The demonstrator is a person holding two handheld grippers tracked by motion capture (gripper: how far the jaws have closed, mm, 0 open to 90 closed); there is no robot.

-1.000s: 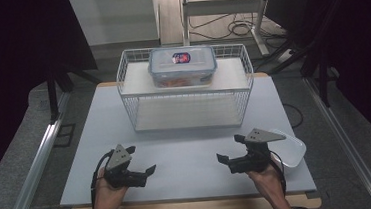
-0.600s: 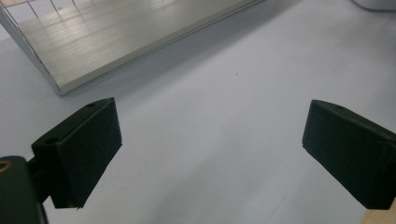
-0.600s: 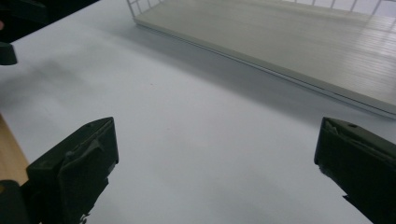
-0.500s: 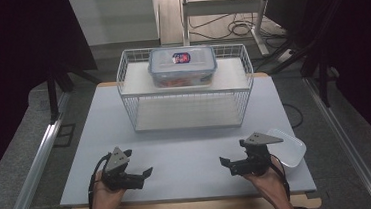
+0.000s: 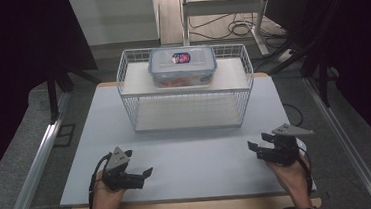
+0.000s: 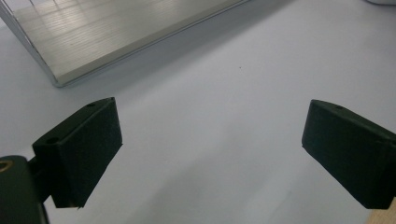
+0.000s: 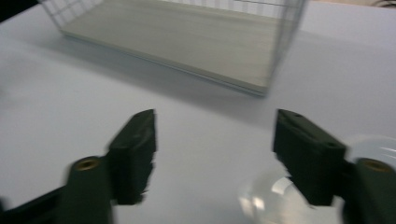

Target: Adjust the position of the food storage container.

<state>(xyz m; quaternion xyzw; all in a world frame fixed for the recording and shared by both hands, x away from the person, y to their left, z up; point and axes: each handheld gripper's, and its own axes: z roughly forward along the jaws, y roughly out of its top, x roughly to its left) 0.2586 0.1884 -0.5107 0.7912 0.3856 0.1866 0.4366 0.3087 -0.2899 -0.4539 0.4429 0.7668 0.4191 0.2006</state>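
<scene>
- Nearest you, your left gripper (image 5: 146,173) rests low over the white table (image 5: 203,158) at the near left; its jaws stand wide apart with nothing between them, as the left gripper view shows bare table between the two black pads (image 6: 84,149); held so, it looks parked and ready, out of the other hand's way.
- Your right gripper (image 5: 253,148) sits at the near right, pointing leftward across the table; its jaws have just been closing and now stand partly apart, with bare table between them; no thing is gripped.
- Just beside and under that hand lies the clear bowl (image 7: 275,193), at the table's near right corner; in the right gripper view its rim shows low, by the right-hand jaw, not between the pads; it seems the thing you are working toward; being round, it has no long axis, and I cannot tell for sure whether its mouth faces up.
- Farther off, mid-table, stands the wire rack (image 5: 127,96), its long side running across the table, open face toward you; its lower shelf (image 7: 187,37) lies bare, so a bowl could slide in from your side.
- Farthest, on the rack's top shelf, sits the lidded container (image 5: 183,67), flat and lid up, long axis across the table, well apart from both grippers.
</scene>
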